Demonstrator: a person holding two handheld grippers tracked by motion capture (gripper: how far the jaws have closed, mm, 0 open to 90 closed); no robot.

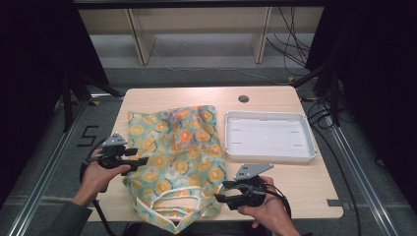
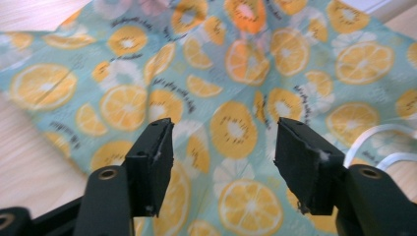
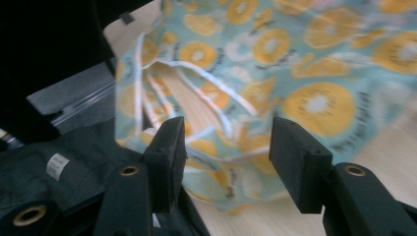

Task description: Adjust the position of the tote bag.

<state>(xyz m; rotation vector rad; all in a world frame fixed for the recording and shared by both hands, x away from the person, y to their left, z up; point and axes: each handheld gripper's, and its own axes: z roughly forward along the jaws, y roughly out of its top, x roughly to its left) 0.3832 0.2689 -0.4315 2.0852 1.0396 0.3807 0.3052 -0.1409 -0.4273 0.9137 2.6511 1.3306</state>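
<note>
L gripper (image 1: 141, 161) sat at the bag's (image 1: 174, 152) left edge, jaws spread w/ nothing between them. The citrus-print bag lay flat on the table (image 1: 305, 189), handles (image 1: 172, 199) at the near edge. R gripper (image 1: 220, 192) just beside the bag's near right corner, jaws apart, gripping nothing. White tray (image 1: 269, 156) further right.

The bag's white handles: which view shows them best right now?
The right gripper view: the white handles loop around the bag's open mouth, close up. The high view shows them small at the table's near edge. The left gripper view catches just a strap at its right edge.
</note>
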